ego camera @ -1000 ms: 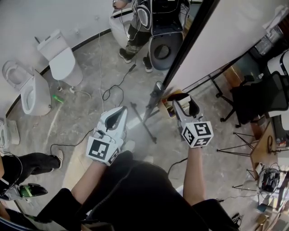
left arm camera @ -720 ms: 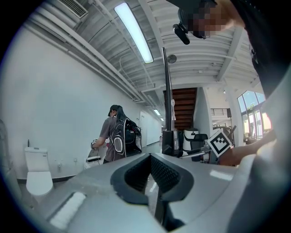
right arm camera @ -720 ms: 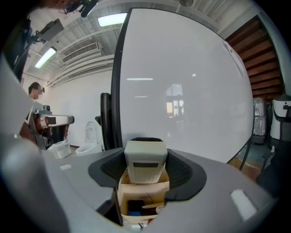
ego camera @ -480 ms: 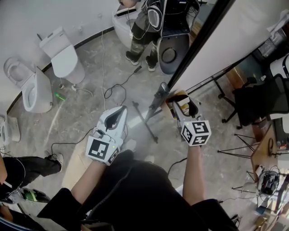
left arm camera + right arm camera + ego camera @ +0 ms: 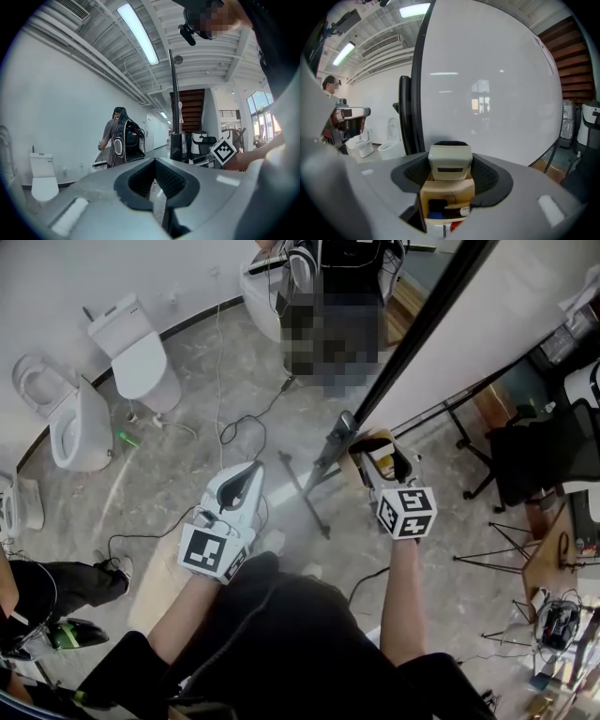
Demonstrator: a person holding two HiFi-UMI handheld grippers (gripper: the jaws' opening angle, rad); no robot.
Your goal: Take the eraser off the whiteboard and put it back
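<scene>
My right gripper [image 5: 377, 446] [image 5: 450, 164] is shut on the eraser [image 5: 450, 160], a cream block with a black felt edge, pinched between the dark pads. It hangs just in front of the whiteboard [image 5: 487, 79] [image 5: 525, 296], close to the board's black frame [image 5: 417, 93]. Directly under the eraser sits an open cardboard box [image 5: 446, 194] [image 5: 370, 439] holding markers. My left gripper [image 5: 251, 470] [image 5: 154, 180] is off to the left over the floor, its jaws drawn together with nothing in them.
White toilets [image 5: 136, 352] stand by the wall at left, and cables [image 5: 230, 427] trail over the grey floor. A person with a backpack rig [image 5: 122, 140] stands beyond. The whiteboard stand's legs [image 5: 305, 493] spread between the grippers. A black office chair [image 5: 539, 442] is at right.
The right gripper has sunk a little with the eraser toward the cardboard box. The left gripper has stayed where it was.
</scene>
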